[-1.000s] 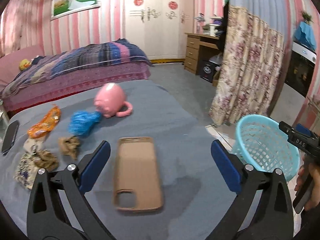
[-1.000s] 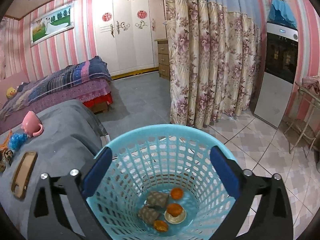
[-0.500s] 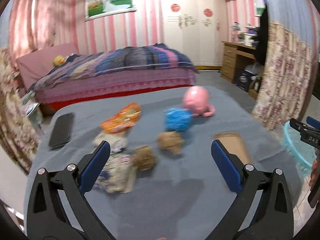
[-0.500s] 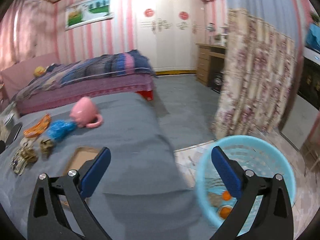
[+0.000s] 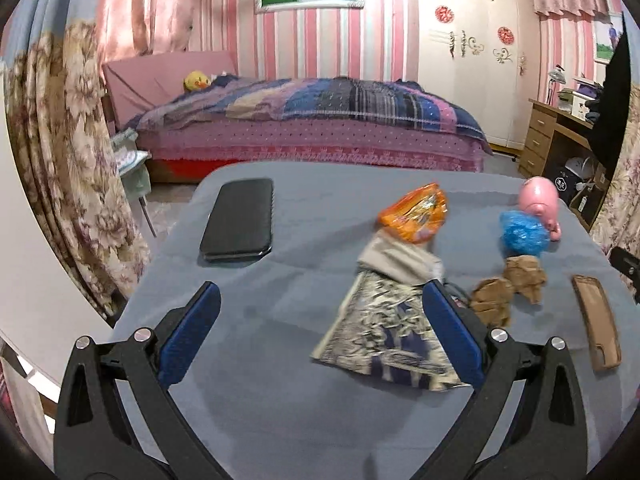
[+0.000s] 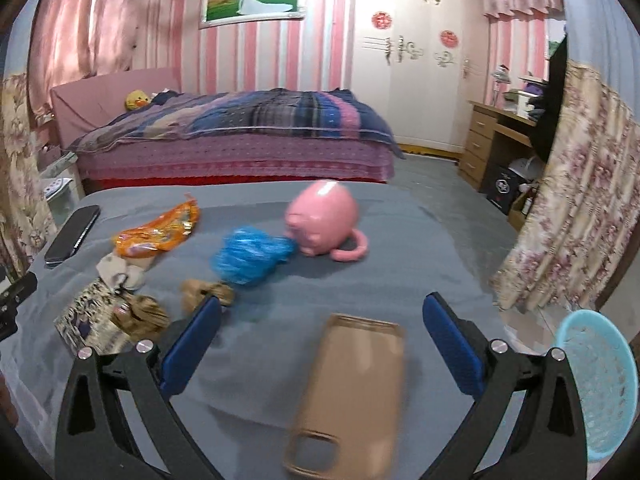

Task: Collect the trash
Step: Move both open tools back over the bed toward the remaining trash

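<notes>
Left wrist view: grey-clothed bench (image 5: 280, 360), left gripper (image 5: 320, 332) with jaws spread, empty, over a patterned wrapper (image 5: 384, 332). Beside that wrapper lie an orange packet (image 5: 414, 212), blue bag (image 5: 524, 232) and brown wads (image 5: 508, 290). Right gripper (image 6: 320, 344) likewise released.

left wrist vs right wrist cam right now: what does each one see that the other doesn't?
Only the left wrist view shows the left gripper, jaws wide open over the patterned wrapper.

Only the right wrist view shows the blue basket on the floor at right, and the right gripper, open above the tan phone case.

Both show the grey table, black phone, orange wrapper, blue bag, pink mug and brown paper wads.
</notes>
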A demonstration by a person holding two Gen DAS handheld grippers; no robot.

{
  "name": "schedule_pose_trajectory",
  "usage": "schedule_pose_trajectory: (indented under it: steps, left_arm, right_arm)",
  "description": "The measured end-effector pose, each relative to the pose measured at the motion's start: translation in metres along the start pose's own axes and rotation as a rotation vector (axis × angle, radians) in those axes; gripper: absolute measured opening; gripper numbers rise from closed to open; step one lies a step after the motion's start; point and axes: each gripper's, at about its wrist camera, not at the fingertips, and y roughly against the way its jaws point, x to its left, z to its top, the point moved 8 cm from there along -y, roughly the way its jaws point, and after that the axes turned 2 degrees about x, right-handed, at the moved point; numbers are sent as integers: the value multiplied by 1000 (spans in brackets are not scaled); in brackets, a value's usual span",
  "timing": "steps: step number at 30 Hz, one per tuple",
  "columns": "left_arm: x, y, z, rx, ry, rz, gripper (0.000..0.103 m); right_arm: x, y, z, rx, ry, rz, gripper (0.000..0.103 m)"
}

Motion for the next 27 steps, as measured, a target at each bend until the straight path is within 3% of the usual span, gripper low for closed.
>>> schedule_pose_trajectory:
  steps: [6, 13, 21, 24, 27]
  left_arm:
    - [23, -25, -8, 63, -11, 61, 98]
    - [32, -34, -13, 108, 1, 38, 97]
    - [38, -33, -19, 141, 7, 12, 97]
    - [41, -33, -21, 151, 12, 13, 97]
    - [43, -31, -21, 148, 2, 22, 97]
  right_arm:
    - [41, -23, -7, 23, 41, 46, 98]
    - [69, -39, -24, 62, 101, 80, 98]
    - [109, -42, -34, 97, 139, 180, 97]
    - [119, -44, -35, 112, 149, 201, 83]
    - [123, -43, -37, 124, 143, 204, 76]
